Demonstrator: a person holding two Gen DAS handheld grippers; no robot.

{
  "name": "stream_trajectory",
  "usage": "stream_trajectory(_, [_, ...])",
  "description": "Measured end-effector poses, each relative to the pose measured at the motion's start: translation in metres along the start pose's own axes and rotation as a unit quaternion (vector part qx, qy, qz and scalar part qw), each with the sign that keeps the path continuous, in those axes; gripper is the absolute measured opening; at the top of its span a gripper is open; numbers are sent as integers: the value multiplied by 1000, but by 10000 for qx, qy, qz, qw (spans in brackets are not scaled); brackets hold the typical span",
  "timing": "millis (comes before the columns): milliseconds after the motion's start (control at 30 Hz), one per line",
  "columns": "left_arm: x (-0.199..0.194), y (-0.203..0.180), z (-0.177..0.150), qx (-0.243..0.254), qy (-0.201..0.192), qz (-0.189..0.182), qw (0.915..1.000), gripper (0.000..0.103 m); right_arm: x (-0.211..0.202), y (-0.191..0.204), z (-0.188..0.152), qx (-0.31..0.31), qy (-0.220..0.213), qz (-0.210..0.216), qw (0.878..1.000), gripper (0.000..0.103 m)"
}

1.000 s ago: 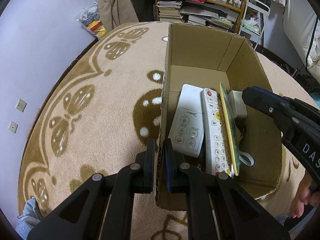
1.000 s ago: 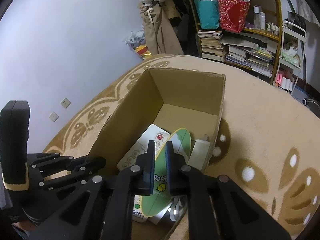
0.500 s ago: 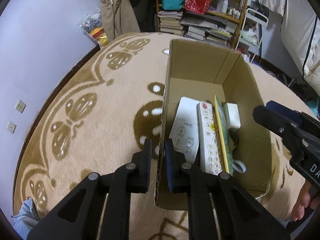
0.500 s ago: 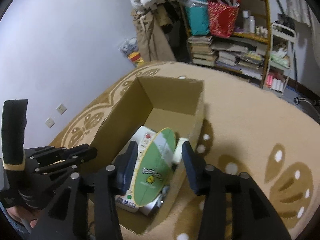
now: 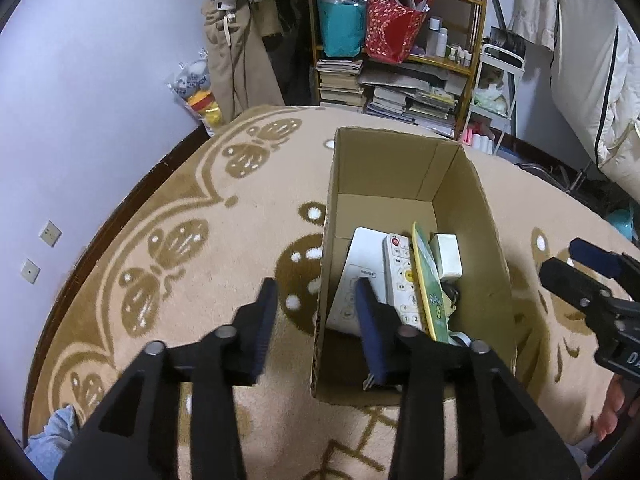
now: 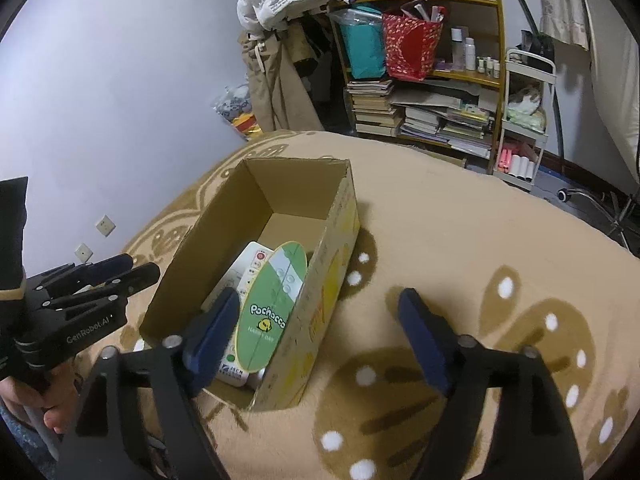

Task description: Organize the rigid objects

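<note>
Left wrist view: the left gripper [image 5: 316, 300], jaws just opened and holding nothing, straddles the near left wall of a cardboard box [image 5: 492, 240] on a patterned rug [image 5: 192, 208]. Inside lie two white remotes [image 5: 402, 276].

Right wrist view: the right gripper [image 6: 320, 328], jaws just spread wide and empty, hovers over the box's near right corner; a green Pochacco fan [image 6: 272, 304] leans inside.

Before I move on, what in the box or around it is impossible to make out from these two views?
- Left wrist view: the lower ends of the white remote and the flat white device in the cardboard box, covered by the left gripper.
- Right wrist view: the items behind the green fan, which screens them; the near box floor sits behind the right gripper.
- Both views: remote button labels, too small.
</note>
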State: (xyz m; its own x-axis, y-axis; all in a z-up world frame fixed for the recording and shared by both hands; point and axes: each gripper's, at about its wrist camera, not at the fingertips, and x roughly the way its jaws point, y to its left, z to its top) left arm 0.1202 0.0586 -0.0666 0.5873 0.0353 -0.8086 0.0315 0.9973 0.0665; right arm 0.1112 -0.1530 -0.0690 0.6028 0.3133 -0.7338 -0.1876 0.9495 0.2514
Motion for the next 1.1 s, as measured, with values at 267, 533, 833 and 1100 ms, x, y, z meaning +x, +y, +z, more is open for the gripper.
stream_trajectory(267, [-28, -6, -4, 96, -319, 51, 9994, 70, -33, 2, -5, -2, -368, -213, 9991, 103])
stream_trajectory(533, [-56, -14, -11, 184, -611, 191, 9978, 98, -53, -3, -19, 151, -359, -308, 9988, 103])
stream_trajectory(833, [-86, -26, -26, 401, -915, 245, 9947, 102, -78, -8, -41, 319, -648, -406, 9966, 103])
stream_trajectory(1100, [-112, -32, -43, 516, -1193, 383, 9908, 102, -97, -12, -63, 378, -892, -506, 9940, 103])
